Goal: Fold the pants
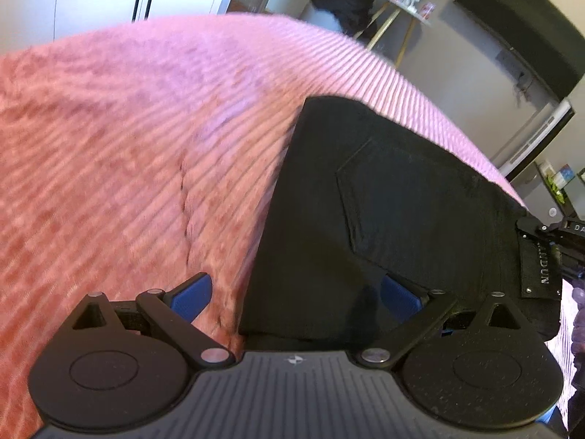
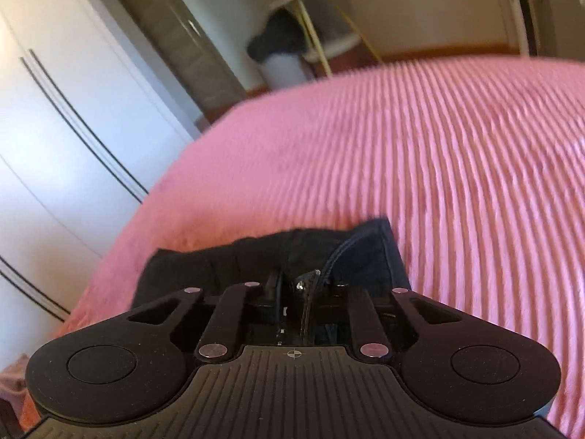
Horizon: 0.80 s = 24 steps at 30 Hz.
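Note:
Black pants [image 1: 384, 197] lie folded on a pink ribbed bedspread [image 1: 128, 146], back pocket up, with a label patch [image 1: 540, 267] on the waistband at the right. My left gripper [image 1: 295, 298] is open, its blue pads [image 1: 192, 298] standing wide apart on either side of the pants' near left edge. My right gripper [image 2: 292, 287] is shut on the black waistband [image 2: 310, 252], with fabric and a belt loop bunched between its fingers. In the left wrist view, the right gripper [image 1: 548, 232] shows at the far right, beside the label.
The bedspread [image 2: 457, 164] stretches wide to the right and beyond the pants. White wardrobe doors [image 2: 55, 128] stand past the bed's left edge. A side table with gold legs [image 1: 398, 18] and a dark bundle on a white bin [image 2: 281, 47] stand against the far wall.

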Available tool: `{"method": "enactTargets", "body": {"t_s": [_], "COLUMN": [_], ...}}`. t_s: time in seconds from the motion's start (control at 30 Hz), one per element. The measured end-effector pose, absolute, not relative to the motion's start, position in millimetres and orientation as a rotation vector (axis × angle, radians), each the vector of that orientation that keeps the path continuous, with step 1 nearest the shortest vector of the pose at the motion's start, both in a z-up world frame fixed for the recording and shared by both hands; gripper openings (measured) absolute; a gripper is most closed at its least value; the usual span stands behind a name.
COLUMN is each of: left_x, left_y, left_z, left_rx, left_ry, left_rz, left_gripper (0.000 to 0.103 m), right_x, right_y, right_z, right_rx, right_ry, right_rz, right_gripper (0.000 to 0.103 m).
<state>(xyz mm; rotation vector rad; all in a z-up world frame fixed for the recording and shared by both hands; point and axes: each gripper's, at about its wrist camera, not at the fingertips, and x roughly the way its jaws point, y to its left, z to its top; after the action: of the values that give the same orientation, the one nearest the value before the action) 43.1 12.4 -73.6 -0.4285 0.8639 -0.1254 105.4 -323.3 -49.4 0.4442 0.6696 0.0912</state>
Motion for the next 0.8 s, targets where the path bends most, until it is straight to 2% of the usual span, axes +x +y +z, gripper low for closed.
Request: {"method": "enactTargets", "body": {"t_s": [0.03,0.07,0.1,0.23,0.3,0.63,0.7,0.8], "left_x": [41.7,40.7,41.1,44.3,45.5,81.2,92.7,108.5], "left_y": [12.7,12.9,12.9,15.7,17.3,36.2,41.9,44.8], "left_z": [-71.6,-70.4,-70.6,-73.9,-74.5,-81.8,-90.8,-106.6], "left_rx": [-0.425,-0.423,-0.422,-0.437,-0.445,-0.615,-0.680,-0.766], "left_ry": [0.849,0.841,0.844,0.870,0.869,0.916,0.947,0.999], "left_rz": [-0.128,-0.131,-0.130,-0.119,-0.116,-0.231,-0.279,-0.358], "left_gripper": [0.099,0.099,0.099,0.099,0.099,0.099,0.099,0.099], "right_x": [107.5,113.8,117.4,92.8,76.2,42.8,48.7,51.3], "right_y": [-322.2,-324.9,-325.0,-348.6,-360.4,-405.7,-415.3,-418.7], "right_z": [-53.7,-59.7,-68.1,-68.3,-68.3,-99.4,-111.1,-125.2], "right_rx": [0.422,0.404,0.374,0.479,0.521,0.754,0.830,0.896], "right_ry": [0.685,0.722,0.773,0.734,0.725,0.792,0.829,0.855], "right_rz": [0.068,0.037,-0.010,0.012,-0.002,0.159,0.211,0.309], "right_gripper": [0.021,0.035,0.056,0.067,0.077,0.086,0.092,0.092]}}
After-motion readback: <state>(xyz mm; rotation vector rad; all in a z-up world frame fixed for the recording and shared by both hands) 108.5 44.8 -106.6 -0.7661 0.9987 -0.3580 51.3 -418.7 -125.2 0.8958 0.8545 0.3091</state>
